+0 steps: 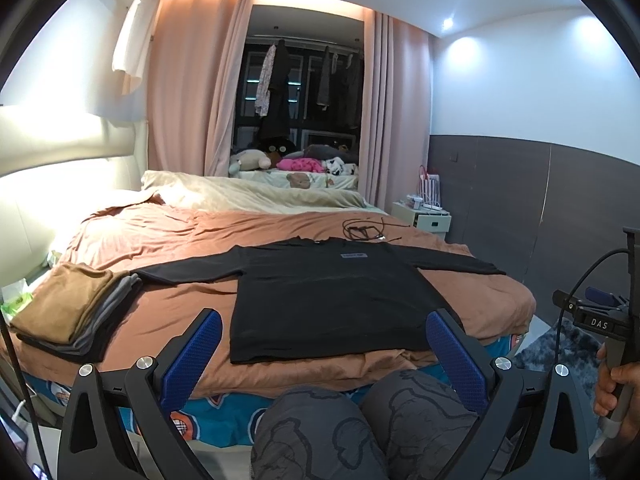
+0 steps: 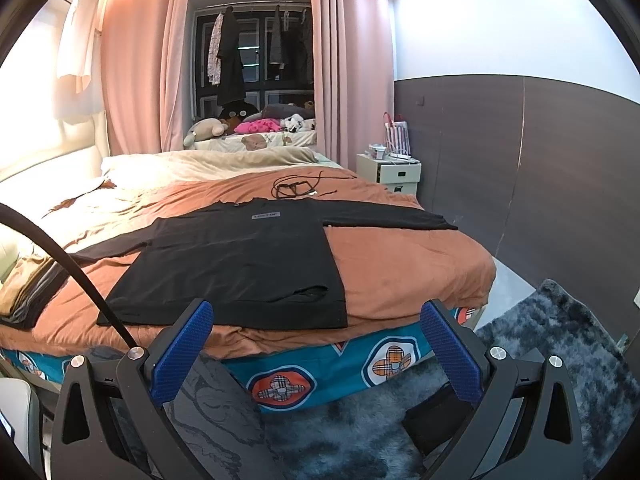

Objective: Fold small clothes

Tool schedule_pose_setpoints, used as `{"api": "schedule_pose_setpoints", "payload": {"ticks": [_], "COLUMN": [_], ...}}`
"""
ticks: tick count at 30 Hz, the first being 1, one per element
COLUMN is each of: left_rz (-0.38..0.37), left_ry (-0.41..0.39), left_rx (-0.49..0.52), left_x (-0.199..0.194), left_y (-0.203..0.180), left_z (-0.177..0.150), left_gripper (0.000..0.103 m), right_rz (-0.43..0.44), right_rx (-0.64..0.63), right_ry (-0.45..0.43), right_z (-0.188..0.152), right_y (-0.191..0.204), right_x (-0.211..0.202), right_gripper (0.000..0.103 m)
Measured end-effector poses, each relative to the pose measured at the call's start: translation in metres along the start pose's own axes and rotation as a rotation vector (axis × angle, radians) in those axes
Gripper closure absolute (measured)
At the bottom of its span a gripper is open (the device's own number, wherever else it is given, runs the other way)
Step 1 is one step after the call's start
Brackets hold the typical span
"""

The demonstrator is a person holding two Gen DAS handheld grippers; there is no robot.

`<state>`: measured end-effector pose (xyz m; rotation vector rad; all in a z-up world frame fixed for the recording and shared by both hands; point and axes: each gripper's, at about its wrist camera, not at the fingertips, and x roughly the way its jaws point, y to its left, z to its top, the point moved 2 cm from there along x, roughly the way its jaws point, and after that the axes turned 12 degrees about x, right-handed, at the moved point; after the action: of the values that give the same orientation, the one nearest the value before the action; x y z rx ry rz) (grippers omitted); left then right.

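A black long-sleeved shirt (image 1: 332,300) (image 2: 240,264) lies flat on the orange bedspread, sleeves spread to both sides, hem toward me. A small grey label (image 1: 354,256) shows near its collar. My left gripper (image 1: 324,344) hangs open just short of the hem, above a person's knees, with nothing between its blue pads. My right gripper (image 2: 316,336) is open too, off the bed's near edge and to the right of the hem corner. Its body and the holding hand (image 1: 612,384) appear at the right of the left wrist view.
A stack of folded clothes (image 1: 68,312), brown on top, sits at the bed's left edge. A coiled black cable (image 1: 364,232) lies beyond the collar. A beige duvet (image 1: 248,192), a white nightstand (image 2: 390,170) and a grey shaggy rug (image 2: 540,340) surround the bed (image 2: 400,268).
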<state>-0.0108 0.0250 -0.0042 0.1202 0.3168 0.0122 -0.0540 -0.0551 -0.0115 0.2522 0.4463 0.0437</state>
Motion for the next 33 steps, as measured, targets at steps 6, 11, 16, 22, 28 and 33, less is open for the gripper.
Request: {"api": "schedule_pose_setpoints", "payload": {"ticks": [6,11,16,22,28,33], "left_rz": [0.001,0.007,-0.013,-0.019,-0.025,-0.024], "left_ry": [0.006,0.024,0.023,0.035,0.063,0.087], "left_rx": [0.001,0.009,0.003,-0.013,-0.045,-0.075], "left_x": [0.005,0.015,0.026,0.056,0.091,0.118], "left_y": [0.0,0.001,0.004,0.02,0.042,0.064], "left_z": [0.002,0.004,0.007,0.013,0.015,0.016], "left_gripper": [0.0,0.0,0.0,0.0,0.0,0.0], "right_rz": [0.002,0.003,-0.007,-0.024,-0.034,-0.04], "right_rx": [0.011,0.03,0.04,0.052,0.061,0.061], "right_ry": [0.009,0.019,0.035,0.046,0.066,0.085], "right_z": [0.0,0.001,0.008,0.019,0.032,0.043], "right_y": [0.001,-0.001,0.001,0.004,0.012,0.02], "right_x": [0.006,0.015,0.03,0.048,0.071,0.093], "right_gripper": [0.0,0.0,0.0,0.0,0.0,0.0]}}
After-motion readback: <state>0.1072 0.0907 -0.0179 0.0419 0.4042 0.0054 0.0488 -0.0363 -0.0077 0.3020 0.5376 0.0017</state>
